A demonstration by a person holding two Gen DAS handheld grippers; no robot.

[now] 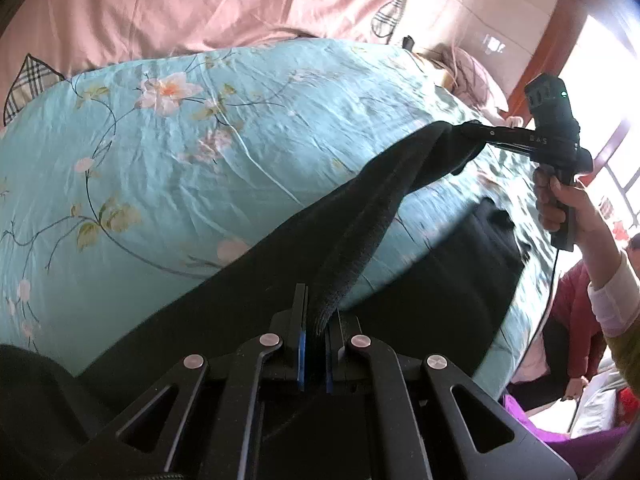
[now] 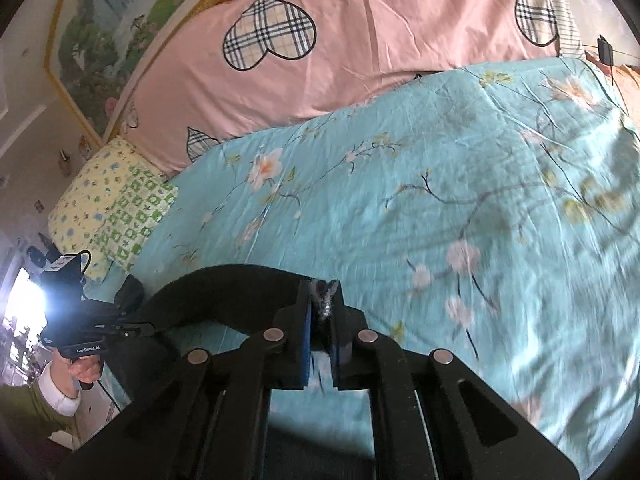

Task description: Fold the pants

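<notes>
Above the blue floral quilt [image 2: 400, 200], the black pants [image 1: 360, 216] hang stretched between both grippers. The left gripper [image 1: 316, 332] and right gripper [image 2: 324, 320] each pinch the waistband edge; the cloth looks soft, light and droopy, so hold the corners.

right tool [image 2: 323, 312] clamped on black pants [image 2: 224, 292] | left tool [image 2: 138, 326] gripping other end | above floral bedsheet [image 2: 400, 168]

My left gripper [image 1: 316, 344] is clamped on cloth, jaws nearly closed. My right gripper [image 2: 324, 332] is pinched on cloth too. Right hand [image 1: 560, 204] wraps its handle, arm raised; left hand [image 2: 82, 372] grips low.
</notes>
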